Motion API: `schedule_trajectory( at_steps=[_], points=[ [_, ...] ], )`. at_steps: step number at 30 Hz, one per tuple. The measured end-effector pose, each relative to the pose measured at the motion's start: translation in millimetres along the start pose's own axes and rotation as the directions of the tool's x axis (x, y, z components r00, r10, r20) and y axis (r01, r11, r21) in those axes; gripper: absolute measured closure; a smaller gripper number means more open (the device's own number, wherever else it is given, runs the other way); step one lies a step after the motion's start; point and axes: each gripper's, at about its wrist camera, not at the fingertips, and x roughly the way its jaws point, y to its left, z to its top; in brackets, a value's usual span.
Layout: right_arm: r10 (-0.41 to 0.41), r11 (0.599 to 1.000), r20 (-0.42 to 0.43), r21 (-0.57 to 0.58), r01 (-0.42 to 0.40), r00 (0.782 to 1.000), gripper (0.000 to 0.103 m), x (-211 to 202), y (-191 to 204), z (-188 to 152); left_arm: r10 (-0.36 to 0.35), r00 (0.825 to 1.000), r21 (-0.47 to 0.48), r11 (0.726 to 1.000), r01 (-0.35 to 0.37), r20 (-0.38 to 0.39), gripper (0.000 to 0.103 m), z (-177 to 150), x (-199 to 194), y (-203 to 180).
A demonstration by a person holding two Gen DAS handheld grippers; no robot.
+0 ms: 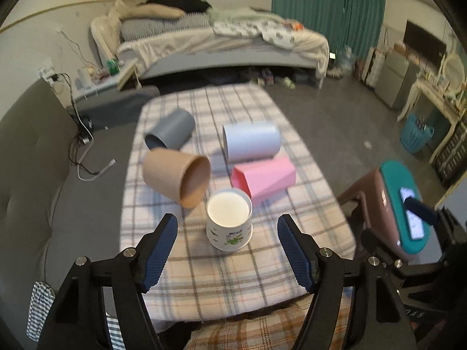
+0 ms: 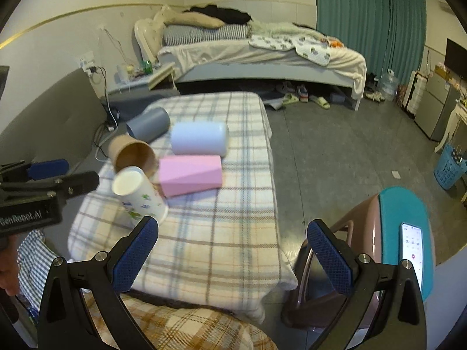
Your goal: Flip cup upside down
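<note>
A white cup with green prints [image 1: 229,224] stands upright, mouth up, on the plaid-covered table [image 1: 233,277]. It also shows in the right wrist view [image 2: 139,193]. My left gripper [image 1: 227,250] is open, its fingers on either side of the cup and slightly nearer than it, not touching. It shows from the side in the right wrist view [image 2: 49,172]. My right gripper [image 2: 233,256] is open and empty over the table's near right part, away from the cups.
Several other cups lie on their sides behind the white one: brown [image 1: 178,176], grey [image 1: 170,129], pale blue [image 1: 251,142] and pink angular [image 1: 264,179]. A stool with a phone [image 2: 405,250] stands at the right. A bed [image 2: 262,58] is beyond.
</note>
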Motion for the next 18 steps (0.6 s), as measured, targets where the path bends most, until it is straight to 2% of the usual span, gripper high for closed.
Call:
schedule_trajectory(
  at_steps=[4, 6, 9, 12, 14, 16, 18],
  points=[
    [0.011, 1.000, 0.059, -0.009, -0.010, 0.998, 0.000, -29, 11, 1, 0.011, 0.994, -0.049, 0.999, -0.006, 0.106, 0.028, -5, -40, 8],
    [0.015, 1.000, 0.087, -0.020, -0.014, 0.996, 0.000, -42, 17, 0, 0.025, 0.987, -0.080, 0.997, -0.012, 0.156, 0.020, -13, -57, 13],
    [0.021, 0.999, 0.119, -0.039, -0.017, 0.993, 0.000, -59, 27, -5, 0.037, 0.972, -0.115, 0.993, -0.010, 0.232, 0.018, -31, -79, 20],
    [0.031, 0.998, 0.152, -0.050, -0.023, 0.988, 0.000, -72, 34, -13, 0.073, 0.952, -0.150, 0.988, -0.029, 0.297, 0.014, -52, -95, 26],
    [0.033, 0.998, 0.172, -0.052, -0.024, 0.984, 0.000, -77, 39, -20, 0.117, 0.937, -0.167, 0.984, -0.064, 0.330, 0.005, -63, -99, 28],
    [0.036, 0.998, 0.184, -0.050, -0.027, 0.982, 0.000, -78, 41, -25, 0.167, 0.917, -0.180, 0.978, -0.108, 0.362, 0.003, -74, -101, 29],
    [0.037, 0.999, 0.186, -0.043, -0.029, 0.982, 0.000, -77, 43, -28, 0.190, 0.908, -0.171, 0.976, -0.134, 0.374, 0.002, -79, -98, 29]
  ],
)
